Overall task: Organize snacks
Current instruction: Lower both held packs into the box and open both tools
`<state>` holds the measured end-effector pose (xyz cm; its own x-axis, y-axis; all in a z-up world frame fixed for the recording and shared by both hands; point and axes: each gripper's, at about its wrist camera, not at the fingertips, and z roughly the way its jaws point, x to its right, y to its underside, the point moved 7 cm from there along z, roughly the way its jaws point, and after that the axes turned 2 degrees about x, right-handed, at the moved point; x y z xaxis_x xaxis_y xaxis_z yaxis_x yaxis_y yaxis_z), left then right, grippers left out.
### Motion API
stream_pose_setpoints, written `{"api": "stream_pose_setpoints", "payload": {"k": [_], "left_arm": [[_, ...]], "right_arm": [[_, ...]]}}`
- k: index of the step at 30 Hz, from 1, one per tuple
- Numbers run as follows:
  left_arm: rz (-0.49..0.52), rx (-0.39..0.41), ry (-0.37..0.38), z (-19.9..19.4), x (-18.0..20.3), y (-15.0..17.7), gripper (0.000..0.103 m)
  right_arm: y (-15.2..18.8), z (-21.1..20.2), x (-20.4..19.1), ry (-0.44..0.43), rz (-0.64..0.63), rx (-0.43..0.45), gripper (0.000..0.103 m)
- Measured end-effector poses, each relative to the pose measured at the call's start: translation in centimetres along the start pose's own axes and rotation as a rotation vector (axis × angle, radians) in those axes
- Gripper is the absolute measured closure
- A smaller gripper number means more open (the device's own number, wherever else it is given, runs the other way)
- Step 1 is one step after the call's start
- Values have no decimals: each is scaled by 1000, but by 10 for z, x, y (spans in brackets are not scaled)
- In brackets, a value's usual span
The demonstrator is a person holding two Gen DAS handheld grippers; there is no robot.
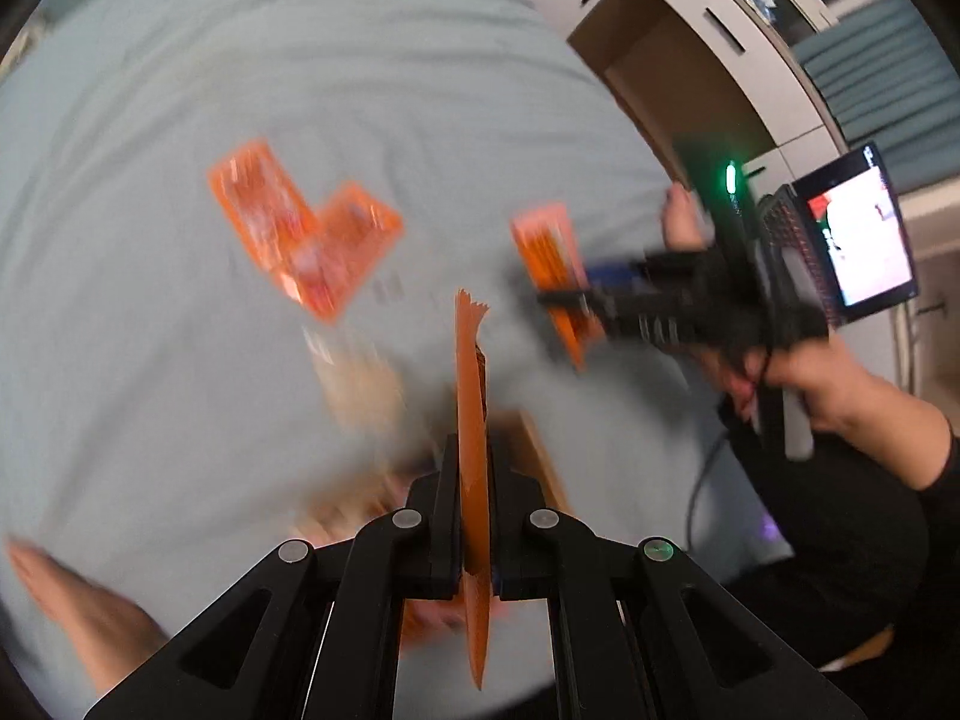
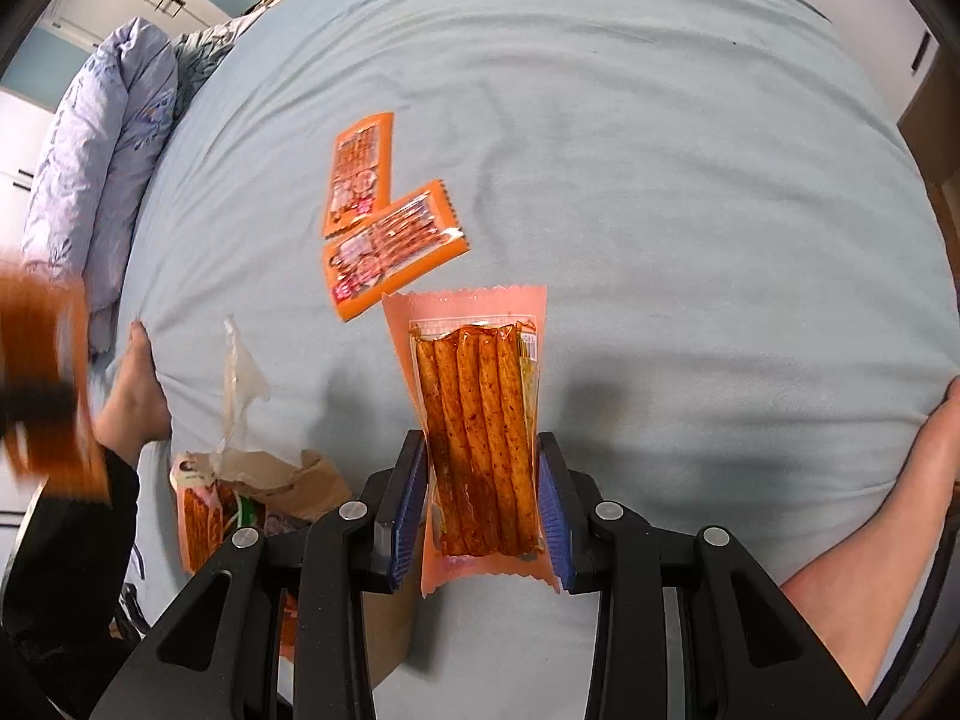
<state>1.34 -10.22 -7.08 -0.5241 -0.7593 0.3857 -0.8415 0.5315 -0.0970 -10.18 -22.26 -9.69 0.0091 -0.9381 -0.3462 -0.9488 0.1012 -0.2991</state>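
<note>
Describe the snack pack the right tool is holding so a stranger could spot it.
Over the pale blue bedsheet, the right tool grips a pale pink pack. Unlike the two overlapping orange packs lying beyond it, its clear window shows long reddish sticks.

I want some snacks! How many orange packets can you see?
5: two lying on the bed, at and; one in the right gripper; one in the left gripper; one in the bag. More may hide inside.

Glossy plastic snack packet [image 2: 480, 438] — matt, wrinkled cloth sheet [image 2: 660, 180].
</note>
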Motion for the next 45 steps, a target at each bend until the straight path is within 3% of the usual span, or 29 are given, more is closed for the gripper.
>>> {"api": "stream_pose_setpoints", "payload": {"k": [4, 8, 10, 12, 14, 16, 20, 23, 26, 31, 34, 45], "left_arm": [[-87, -49, 47, 43, -15, 40, 98], [-85, -127, -16, 92, -26, 56, 96], [-89, -143, -38, 102, -34, 62, 79], [-73, -131, -85, 101, -38, 63, 45], [-30, -83, -148, 93, -41, 59, 38], [4, -60, -166, 84, -41, 56, 38], [18, 36, -215, 56, -47, 46, 27], [-2, 81, -264, 40, -61, 44, 27], [-39, 94, -264, 32, -68, 52, 26], [-48, 92, -258, 31, -76, 57, 26], [-44, 91, -258, 28, -74, 60, 26], [-111, 139, -267, 19, -88, 44, 26]], "right_arm": [[2, -9, -14, -9, -21, 7, 70], [7, -18, -30, -47, -3, -2, 70], [13, -22, -40, -69, 11, -28, 70], [20, -23, -53, -99, 17, -57, 70], [25, -25, -68, -125, 11, -78, 70], [31, -28, -85, -151, -1, -100, 70], [45, -26, -112, -182, -21, -162, 69], [54, -12, -120, -167, -18, -223, 69], [56, 3, -115, -108, -7, -251, 66], [54, 21, -105, -78, 53, -303, 32], [49, 25, -104, -101, 77, -317, 23], [28, 12, -56, -27, 197, -178, 23]]}}
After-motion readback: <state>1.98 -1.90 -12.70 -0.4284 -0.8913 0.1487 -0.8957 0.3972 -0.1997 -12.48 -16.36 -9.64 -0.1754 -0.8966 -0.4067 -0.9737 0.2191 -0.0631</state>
